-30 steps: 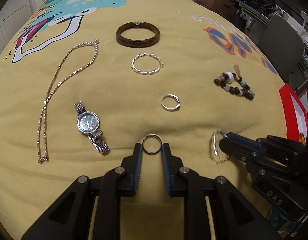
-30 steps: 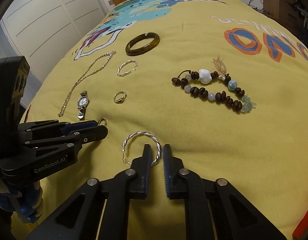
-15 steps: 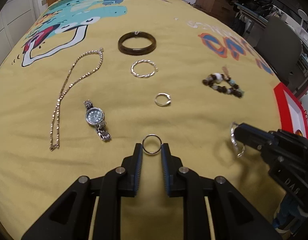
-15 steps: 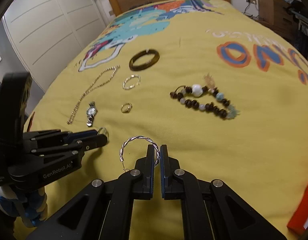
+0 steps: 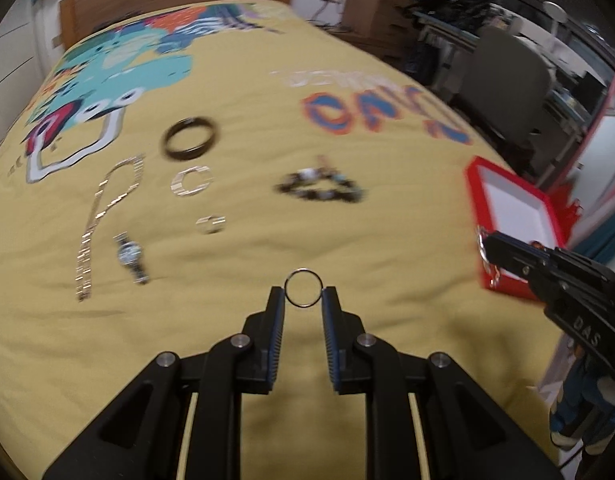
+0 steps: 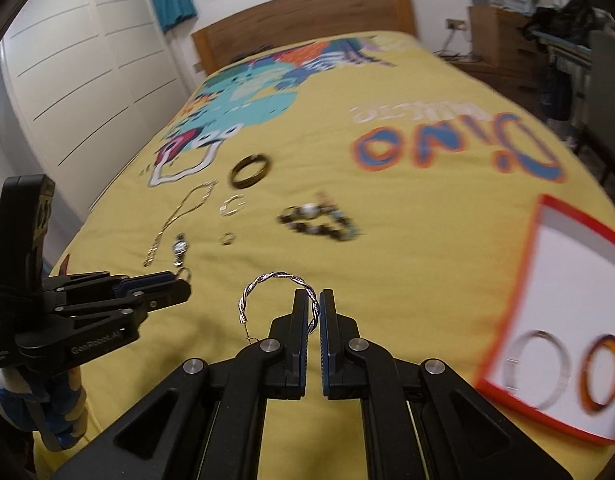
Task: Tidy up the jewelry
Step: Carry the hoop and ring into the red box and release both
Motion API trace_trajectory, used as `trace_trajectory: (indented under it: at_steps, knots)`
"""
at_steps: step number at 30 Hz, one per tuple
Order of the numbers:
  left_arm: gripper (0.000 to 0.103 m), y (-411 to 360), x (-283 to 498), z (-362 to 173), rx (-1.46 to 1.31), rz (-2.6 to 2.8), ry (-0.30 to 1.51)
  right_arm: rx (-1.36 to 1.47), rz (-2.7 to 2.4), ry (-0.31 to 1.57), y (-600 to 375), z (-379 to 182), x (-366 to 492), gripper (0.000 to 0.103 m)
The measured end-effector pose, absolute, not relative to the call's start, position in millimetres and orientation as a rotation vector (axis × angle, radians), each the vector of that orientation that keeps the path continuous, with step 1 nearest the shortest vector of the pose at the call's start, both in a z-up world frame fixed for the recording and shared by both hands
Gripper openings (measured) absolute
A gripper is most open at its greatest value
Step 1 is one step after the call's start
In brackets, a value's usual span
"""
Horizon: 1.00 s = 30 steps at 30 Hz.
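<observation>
the left gripper (image 5: 304, 295) is clamped on a thin ring (image 5: 303, 288); the right gripper (image 6: 313, 305) pinches a twisted silver hoop (image 6: 281, 278), red tray (image 6: 523, 276) at 3 o'clock.

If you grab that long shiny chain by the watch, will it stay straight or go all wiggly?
The chain necklace probably goes wiggly: it lies in a loose, bent loop on the bedspread. Its small links suggest it would dangle and swing. It looks thin, so likely light.
</observation>
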<state>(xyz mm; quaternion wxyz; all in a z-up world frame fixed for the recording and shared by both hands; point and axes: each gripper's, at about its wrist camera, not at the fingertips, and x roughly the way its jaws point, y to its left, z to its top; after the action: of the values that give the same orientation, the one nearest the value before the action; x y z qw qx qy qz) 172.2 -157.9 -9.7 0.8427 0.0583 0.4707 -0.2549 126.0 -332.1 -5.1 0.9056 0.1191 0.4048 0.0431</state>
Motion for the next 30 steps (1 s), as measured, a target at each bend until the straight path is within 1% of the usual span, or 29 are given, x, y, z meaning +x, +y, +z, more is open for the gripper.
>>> trace_trajectory:
  at_steps: [5,9,14,18,25,30]
  knots:
    - [0.017,-220.2,150.2,2.4,0.158,-0.653,0.985,0.238,-0.026,0.823,-396.3,2.4,95.1,0.005]
    - [0.017,-282.0,136.7,5.5,0.207,-0.744,0.985,0.238,-0.138,0.839,-457.8,-3.6,78.1,0.005]
    - [0.017,-352.1,129.7,4.2,0.256,-0.832,0.987,0.253,-0.235,0.865,-521.5,-17.6,73.5,0.005]
    - [0.017,-402.1,133.5,-9.6,0.302,-0.857,1.010,0.248,-0.276,0.898,-555.2,-29.3,82.0,0.005]
    - [0.017,-446.9,141.5,-37.7,0.351,-0.856,1.048,0.213,-0.287,0.955,-582.8,-53.9,102.7,0.005]
    - [0.018,-458.2,147.9,-55.2,0.377,-0.840,1.071,0.176,-0.288,0.986,-590.0,-67.8,110.7,0.005]
